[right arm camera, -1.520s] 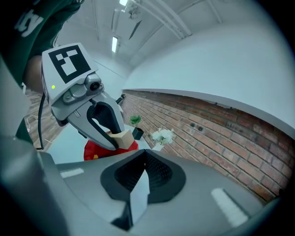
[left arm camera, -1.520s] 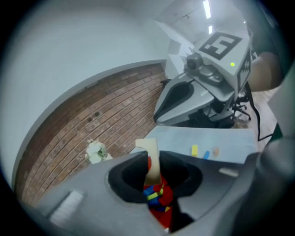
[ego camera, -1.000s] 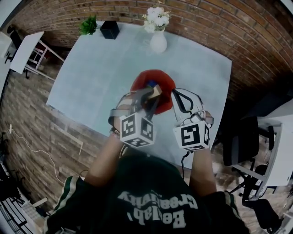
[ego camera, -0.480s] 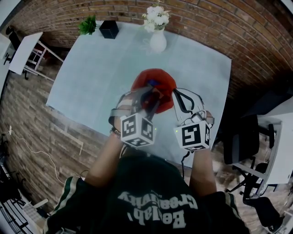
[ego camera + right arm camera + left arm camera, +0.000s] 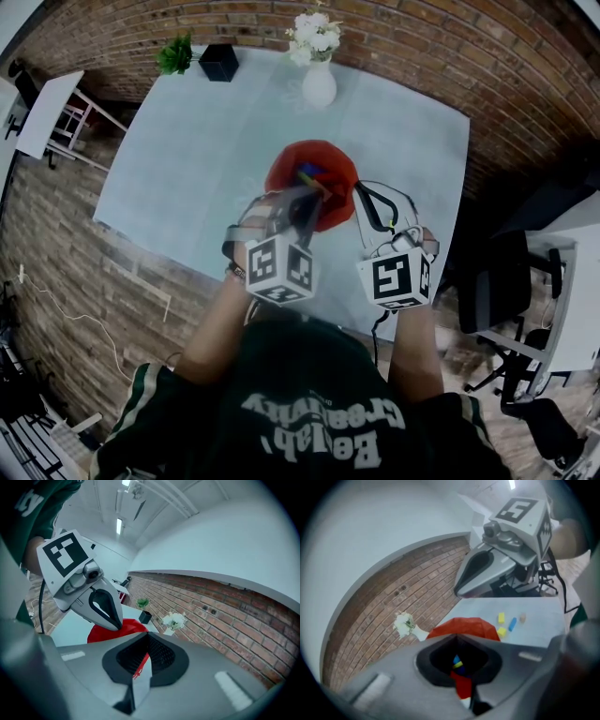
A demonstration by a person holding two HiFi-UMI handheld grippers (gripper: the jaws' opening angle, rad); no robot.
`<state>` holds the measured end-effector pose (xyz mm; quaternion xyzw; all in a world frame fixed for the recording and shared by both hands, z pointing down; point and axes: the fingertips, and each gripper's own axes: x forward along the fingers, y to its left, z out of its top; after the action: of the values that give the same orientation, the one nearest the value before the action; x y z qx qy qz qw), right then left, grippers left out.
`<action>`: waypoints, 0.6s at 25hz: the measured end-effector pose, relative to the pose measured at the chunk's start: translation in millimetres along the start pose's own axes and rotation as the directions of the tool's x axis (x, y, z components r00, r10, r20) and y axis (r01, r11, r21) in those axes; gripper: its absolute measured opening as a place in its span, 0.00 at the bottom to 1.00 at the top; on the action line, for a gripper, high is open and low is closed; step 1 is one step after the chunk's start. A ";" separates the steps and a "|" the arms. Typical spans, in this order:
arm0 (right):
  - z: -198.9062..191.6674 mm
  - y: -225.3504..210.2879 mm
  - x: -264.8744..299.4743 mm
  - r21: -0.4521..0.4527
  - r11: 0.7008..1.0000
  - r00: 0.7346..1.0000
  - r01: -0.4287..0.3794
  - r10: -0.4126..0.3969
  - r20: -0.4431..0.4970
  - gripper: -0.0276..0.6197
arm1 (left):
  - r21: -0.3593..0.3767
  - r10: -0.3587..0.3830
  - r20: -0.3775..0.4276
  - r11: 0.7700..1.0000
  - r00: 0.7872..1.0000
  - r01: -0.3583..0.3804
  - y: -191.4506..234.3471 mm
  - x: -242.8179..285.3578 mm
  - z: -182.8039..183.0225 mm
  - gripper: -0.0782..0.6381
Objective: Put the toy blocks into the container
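Gone from the left gripper (image 5: pixel 302 202) is the block it carried a second ago: its jaws have just been opening and then closing, and now they meet with nothing between them. It hangs tilted down over the near rim of the red container (image 5: pixel 281 167), which sits mid-surface. Inside, a blue piece and a yellow piece (image 5: pixel 310 174) show together, and the left gripper view catches them through the slit of its own jaws. Both hands sit where they did before, side by side. The right gripper (image 5: pixel 361 192) is just beside the container's right rim, jaws drawn together to a narrow slit with a sliver of red showing through; whether it touches the rim I cannot tell. On the pale surface (image 5: pixel 187 141) next to the container lie a yellow block (image 5: pixel 501 617), a second yellow block (image 5: pixel 502 631), a blue block (image 5: pixel 512 624) and a tan block (image 5: pixel 522 617), close together. At the far edge stands a white vase (image 5: pixel 319 86) of flowers, and at the far left corner a potted plant (image 5: pixel 176 54).
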<state>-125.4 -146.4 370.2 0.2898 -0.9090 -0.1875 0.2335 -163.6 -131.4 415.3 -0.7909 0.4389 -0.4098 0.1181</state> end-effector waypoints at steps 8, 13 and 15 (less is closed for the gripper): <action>-12.5 -7.3 -24.3 0.007 0.999 0.998 0.047 -0.047 -0.036 0.05 | 0.037 -0.063 0.033 0.997 0.997 0.062 -21.8 6.0 20.2 0.11; -28.0 -18.9 -54.2 0.024 0.994 0.992 0.105 -0.103 -0.076 0.05 | 0.076 -0.113 0.066 0.991 0.991 0.107 -44.8 12.7 44.5 0.11; -37.1 -23.4 -68.9 0.030 0.991 0.988 0.129 -0.125 -0.095 0.05 | 0.097 -0.133 0.078 0.987 0.988 0.125 -56.7 16.2 56.0 0.11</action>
<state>-45.5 -129.5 367.7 0.3597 -0.8802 -0.1718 0.2576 -83.1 -120.6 419.4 -0.8280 0.3619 -0.4027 0.1459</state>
